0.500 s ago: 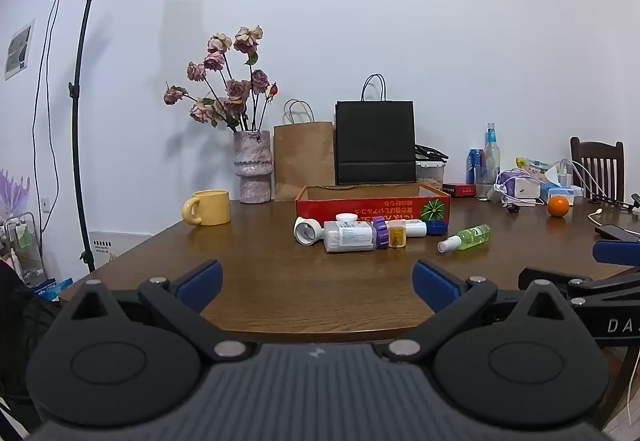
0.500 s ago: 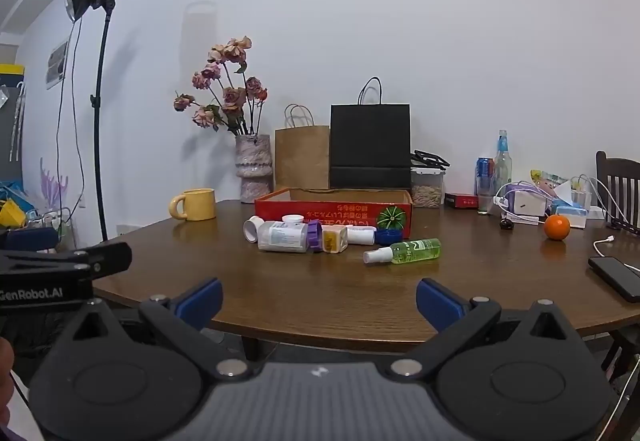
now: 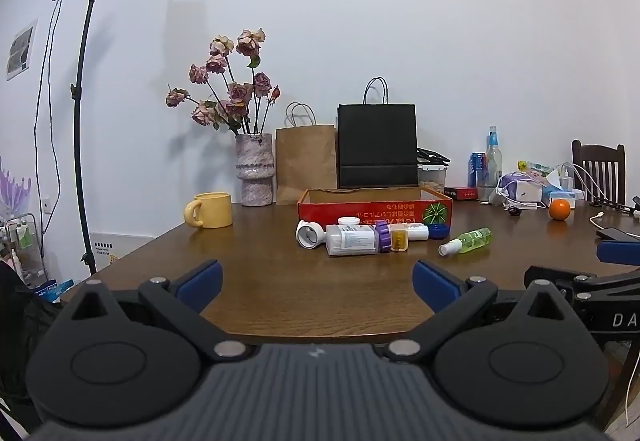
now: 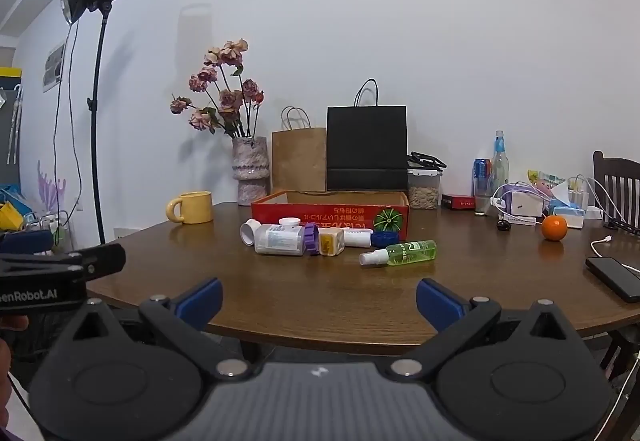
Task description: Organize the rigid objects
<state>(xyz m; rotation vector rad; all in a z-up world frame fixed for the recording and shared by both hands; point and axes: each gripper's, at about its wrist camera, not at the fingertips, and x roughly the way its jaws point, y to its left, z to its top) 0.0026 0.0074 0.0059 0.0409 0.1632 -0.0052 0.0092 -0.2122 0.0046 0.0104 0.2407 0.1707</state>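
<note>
- The clutter I have to sort lies in a tight row on the table [image 4: 320, 293], just in front of the red box [image 4: 332, 211]: a big white bottle [image 4: 280, 240] on its side with a purple cap [image 4: 311, 238], a small yellow-labelled bottle [image 4: 331, 242] touching it, a white tube [image 4: 357, 238], a blue cap [image 4: 385, 239] and a green spray bottle [image 4: 400, 253] lying a little apart to the right.
- I read the open-topped box as the likely bin, since the items are heaped against its front wall; that is my guess.
- Everything lies tipped over, so I expect the round ones to roll if nudged.
- Nothing is picked up yet; I judge the task barely begun.
- My right gripper [image 4: 319, 299] hangs off the near table edge, fingers spread wide and empty, aimed level at the row.
- My left gripper [image 3: 318, 279] sits beside it, likewise wide apart and empty, pointing at the same group from slightly left.
- The mug [image 4: 192, 207], vase [image 4: 250, 171], bags, orange [image 4: 554, 228] and phone [image 4: 614, 278] stand well apart.
</note>
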